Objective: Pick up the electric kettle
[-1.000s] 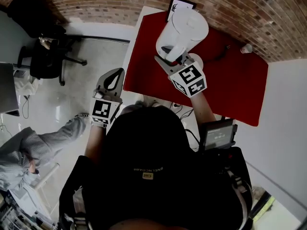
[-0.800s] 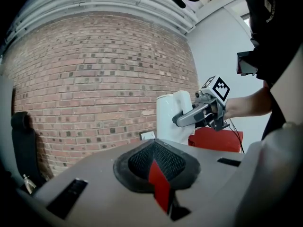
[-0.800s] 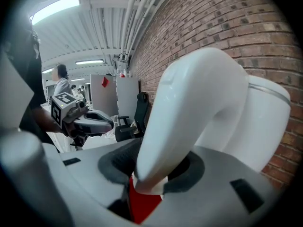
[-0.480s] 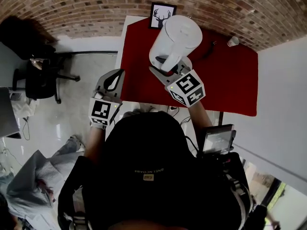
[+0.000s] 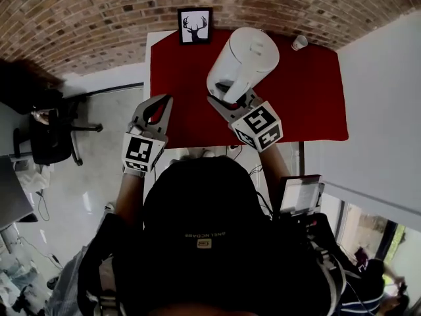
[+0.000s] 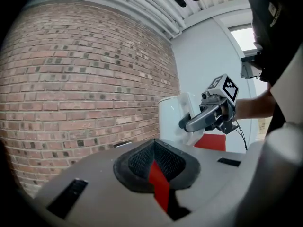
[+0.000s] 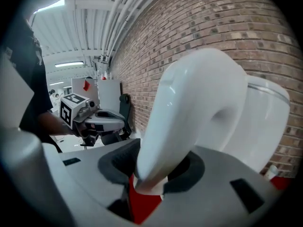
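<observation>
Head view: electric kettle (image 5: 245, 58) over red worktop (image 5: 316, 104), long axis near upright, handle (image 5: 238, 78) toward person; both arms reached forward.
Left gripper view: left claw (image 6: 154, 167) closed together, empty.
Right gripper view: handle clamped by right claw (image 7: 147, 178).

the right gripper (image 5: 231, 101) reaches forward past the table's (image 5: 316, 97) near edge, tilted a little downward. its jaws are clamped on the kettle handle (image 7: 189, 122), which fills the gap between the pads. its marker cube (image 5: 258, 126) sits over the wrist, and the bare right forearm (image 5: 277, 166) runs back to the body. the left gripper (image 5: 156, 108) is held at the table's left edge, near the front corner, pointing almost level, jaws together with nothing between them. its marker cube (image 5: 140, 153) faces up, and the left forearm (image 5: 130, 199) runs back beneath it. the two grippers are side by side, apart.
</observation>
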Tool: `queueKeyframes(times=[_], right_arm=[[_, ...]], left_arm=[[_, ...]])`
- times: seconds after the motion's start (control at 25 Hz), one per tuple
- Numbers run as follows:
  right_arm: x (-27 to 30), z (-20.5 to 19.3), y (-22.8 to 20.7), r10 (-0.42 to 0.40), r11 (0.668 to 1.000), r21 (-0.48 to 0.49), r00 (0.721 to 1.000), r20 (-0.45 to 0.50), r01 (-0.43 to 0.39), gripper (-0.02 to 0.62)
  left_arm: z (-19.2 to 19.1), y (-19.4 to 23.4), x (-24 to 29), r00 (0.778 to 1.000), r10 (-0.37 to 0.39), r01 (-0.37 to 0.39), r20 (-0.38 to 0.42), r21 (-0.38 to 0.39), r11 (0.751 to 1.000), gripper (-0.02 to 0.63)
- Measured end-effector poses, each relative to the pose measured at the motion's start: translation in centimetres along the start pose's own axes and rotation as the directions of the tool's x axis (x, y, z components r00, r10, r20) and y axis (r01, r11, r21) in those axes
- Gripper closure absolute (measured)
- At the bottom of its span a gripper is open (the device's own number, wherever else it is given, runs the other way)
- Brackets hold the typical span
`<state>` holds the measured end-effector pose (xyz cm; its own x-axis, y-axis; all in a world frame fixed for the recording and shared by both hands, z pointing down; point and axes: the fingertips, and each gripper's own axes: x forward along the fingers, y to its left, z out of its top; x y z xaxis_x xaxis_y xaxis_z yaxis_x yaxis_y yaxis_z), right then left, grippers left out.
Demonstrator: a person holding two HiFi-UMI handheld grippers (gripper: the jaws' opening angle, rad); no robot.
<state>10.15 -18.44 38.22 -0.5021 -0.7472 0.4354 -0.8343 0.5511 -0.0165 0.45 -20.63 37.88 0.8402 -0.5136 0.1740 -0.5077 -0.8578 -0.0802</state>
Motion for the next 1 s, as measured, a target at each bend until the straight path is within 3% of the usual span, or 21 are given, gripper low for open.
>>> queueKeyframes(times=[0.48, 1.0], right_arm=[[-5.5, -2.3, -4.4, -0.148, 0.986, 0.082, 0.989, -0.003, 0.148, 0.446], [-10.3, -5.3, -8.1, -0.297, 0.947, 0.109, 0.954, -0.047, 0.301, 0.445]], left_arm=[[1.8, -3.4, 5.5, 0.991, -0.13, 0.13, 0.009, 0.033, 0.991, 0.6], [2.1, -7.0, 9.6, 0.97, -0.243, 0.243, 0.008, 0.046, 0.969, 0.6]])
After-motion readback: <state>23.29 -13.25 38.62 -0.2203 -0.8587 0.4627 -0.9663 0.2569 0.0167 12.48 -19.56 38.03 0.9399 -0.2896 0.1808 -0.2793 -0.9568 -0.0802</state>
